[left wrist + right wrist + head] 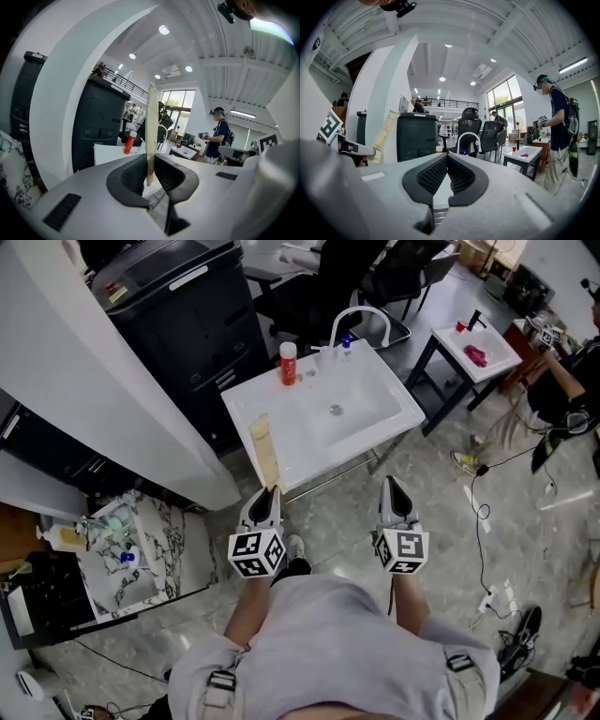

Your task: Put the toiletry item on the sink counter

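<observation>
Your left gripper [270, 491] is pinching the lower end of a flat, cream-coloured tube [266, 451]. In the left gripper view the two dark pads close in on it from both sides [151, 173], and the tube [151, 126] stands up edge-on from between them. From the head view the tube reaches out over the near left corner of the white sink counter [394, 395]. From this steep angle you cannot tell whether it touches the surface or hangs above it.

Your right gripper [392, 486] is level with the left one, just in front of the counter's near edge. Its jaws are pressed together with nothing between them [447, 158]. In that view the tube [384, 136] shows off to the left, tilted.

A red bottle [288, 364] stands at the back left of the counter, near the curved white faucet [361, 320]. A black cabinet [178, 315] sits just beyond the counter's left side. Further right is a small white table [473, 348], and a person [558, 126] stands beside it.
</observation>
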`<state>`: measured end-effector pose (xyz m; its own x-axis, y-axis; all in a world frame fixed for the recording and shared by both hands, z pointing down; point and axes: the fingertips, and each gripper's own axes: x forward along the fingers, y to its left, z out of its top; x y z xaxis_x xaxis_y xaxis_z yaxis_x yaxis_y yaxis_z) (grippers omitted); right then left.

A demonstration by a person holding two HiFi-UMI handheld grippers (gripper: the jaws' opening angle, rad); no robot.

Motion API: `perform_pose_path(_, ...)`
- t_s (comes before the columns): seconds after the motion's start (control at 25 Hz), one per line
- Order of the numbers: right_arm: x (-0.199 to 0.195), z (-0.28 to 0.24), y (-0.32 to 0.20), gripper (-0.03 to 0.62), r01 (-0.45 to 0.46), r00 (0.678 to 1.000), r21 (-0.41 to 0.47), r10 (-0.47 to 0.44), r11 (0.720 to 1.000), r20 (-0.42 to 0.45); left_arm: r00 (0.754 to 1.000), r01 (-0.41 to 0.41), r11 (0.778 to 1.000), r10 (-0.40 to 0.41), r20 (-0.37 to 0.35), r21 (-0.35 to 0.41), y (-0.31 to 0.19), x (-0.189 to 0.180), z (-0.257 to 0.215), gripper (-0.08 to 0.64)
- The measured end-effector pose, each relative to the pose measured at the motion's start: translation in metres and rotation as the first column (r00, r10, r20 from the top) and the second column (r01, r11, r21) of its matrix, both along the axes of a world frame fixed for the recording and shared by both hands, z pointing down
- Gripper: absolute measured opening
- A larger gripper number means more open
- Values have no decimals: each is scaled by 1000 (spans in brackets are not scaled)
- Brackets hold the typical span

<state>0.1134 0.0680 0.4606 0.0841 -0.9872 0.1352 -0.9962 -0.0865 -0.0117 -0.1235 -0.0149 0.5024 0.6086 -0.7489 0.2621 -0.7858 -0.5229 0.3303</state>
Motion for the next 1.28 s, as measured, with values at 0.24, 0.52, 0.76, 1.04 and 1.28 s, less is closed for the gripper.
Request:
perform_pose_path(0.24,-9,-10,-56,5,-4,1000,1,4,1000,-14,1000,-13,1000,13,-16,-5,-56,-6,-2,44)
perform_pose_path(0.52,-22,-9,-115,5,1,1000,-8,-1,1000,-16,999,-24,1000,24,-28,-1,-114,-13,-2,43)
perform_pose_path(0.76,-36,-8,-156,5,23,1000,-14,-23,1000,-19,999,-17,1000,17,-28,-9,-149,-24,2,43)
perform_pose_path(1.04,-46,1,-184,5,59,998,-31,-60,998,-9,1000,6,1000,-7,-26,-22,-166,-31,7,43)
perform_pose_path(1.28,-52,8,-206,5,107,994,-34,-107,994,6,999,47,998,-47,-7,-39,-173,-40,16,43)
